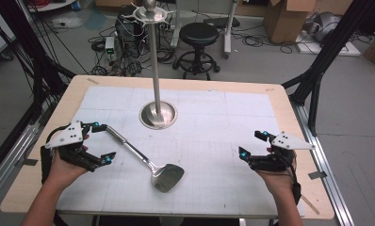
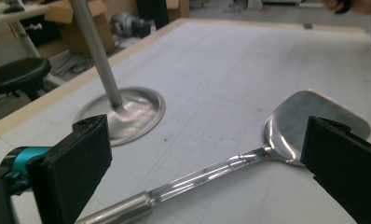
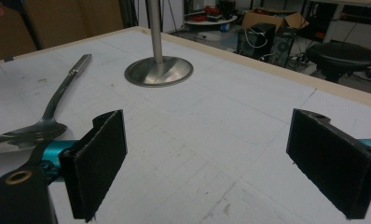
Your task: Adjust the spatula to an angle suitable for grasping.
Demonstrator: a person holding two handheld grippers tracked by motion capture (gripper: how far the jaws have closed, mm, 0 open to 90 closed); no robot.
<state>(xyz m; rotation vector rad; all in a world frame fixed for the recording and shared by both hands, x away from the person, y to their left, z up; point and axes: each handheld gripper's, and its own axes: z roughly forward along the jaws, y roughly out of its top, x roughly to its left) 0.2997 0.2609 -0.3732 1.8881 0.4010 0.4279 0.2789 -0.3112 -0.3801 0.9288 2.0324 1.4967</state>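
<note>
The steel spatula (image 1: 145, 162) looks stiff, smooth and slippery; grip its thicker handle end, which lies between the released left tongs (image 1: 102, 142). Right tongs (image 1: 252, 143) gape too.

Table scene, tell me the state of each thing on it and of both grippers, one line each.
Spatula: lying flat on the mat, blade toward the person, handle end between the left gripper's jaws, not clamped.
Stand: upright, round base flat on the mat, standing apart from the spatula.
Left gripper: open, jaws wide either side of the handle.
Right gripper: open, holding nothing, apart from the spatula.
</note>
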